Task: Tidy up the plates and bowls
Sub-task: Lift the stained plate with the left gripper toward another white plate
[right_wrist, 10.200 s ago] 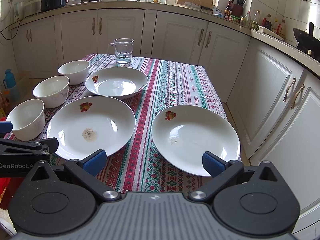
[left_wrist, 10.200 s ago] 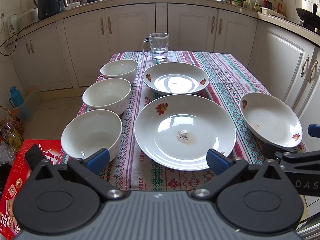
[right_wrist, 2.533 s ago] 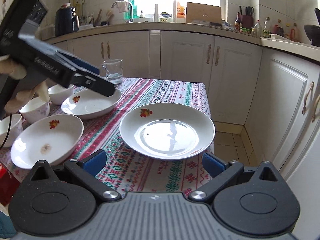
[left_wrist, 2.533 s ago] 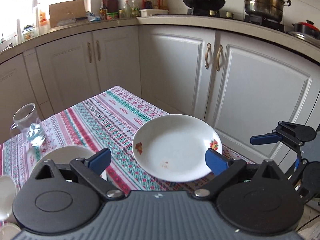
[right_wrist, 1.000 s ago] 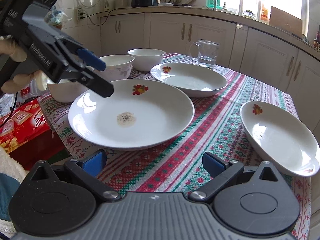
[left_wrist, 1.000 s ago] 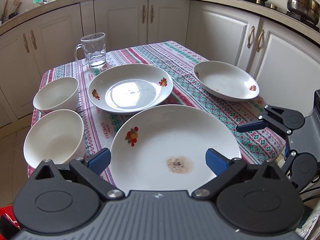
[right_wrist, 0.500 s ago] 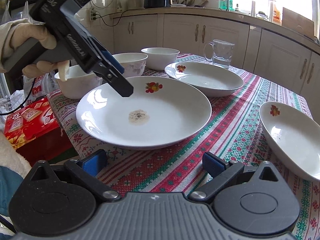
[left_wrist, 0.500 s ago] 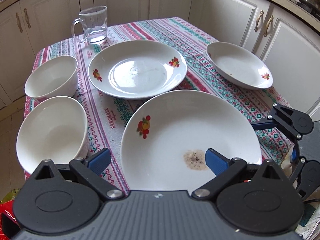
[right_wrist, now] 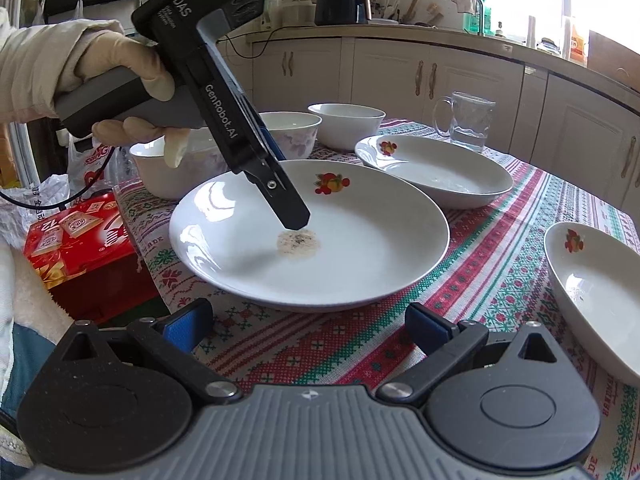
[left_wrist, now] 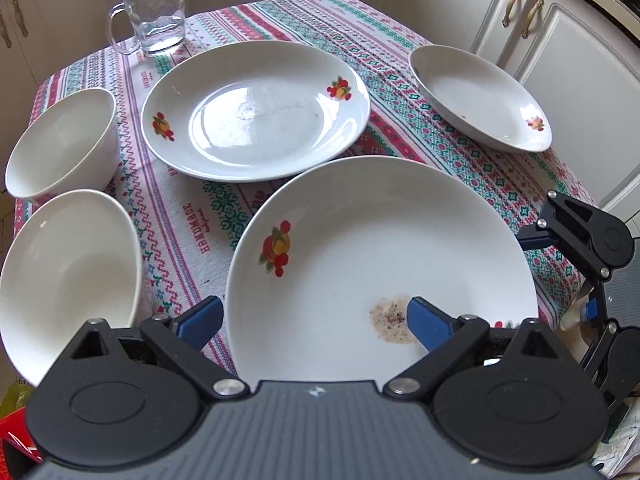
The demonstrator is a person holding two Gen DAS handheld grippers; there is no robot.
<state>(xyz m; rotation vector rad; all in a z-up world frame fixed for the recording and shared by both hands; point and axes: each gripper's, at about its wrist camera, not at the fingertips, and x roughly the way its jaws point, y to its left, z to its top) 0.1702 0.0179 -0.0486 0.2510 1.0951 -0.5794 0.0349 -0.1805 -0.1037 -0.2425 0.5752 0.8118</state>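
A large white plate [left_wrist: 380, 256] with a fruit print and a brown stain lies at the table's near edge; it also shows in the right wrist view [right_wrist: 320, 236]. My left gripper [left_wrist: 310, 316] is open and hangs low over its near rim, one finger outside the rim, one above the stain. A second plate [left_wrist: 256, 110] lies behind it, and a smaller deep plate [left_wrist: 480, 96] at the right. White bowls [left_wrist: 64, 256] [left_wrist: 60, 140] stand at the left. My right gripper [right_wrist: 308, 324] is open, empty, at the table's edge.
A glass mug [left_wrist: 154, 14] with some water stands at the far side of the patterned tablecloth [left_wrist: 184, 220]. A red box [right_wrist: 76, 240] sits low beside the table. White kitchen cabinets [left_wrist: 560, 60] run behind and to the right.
My left gripper has come down and forward over the large stained plate, fingers still open. My right gripper has edged closer to the table, still open.
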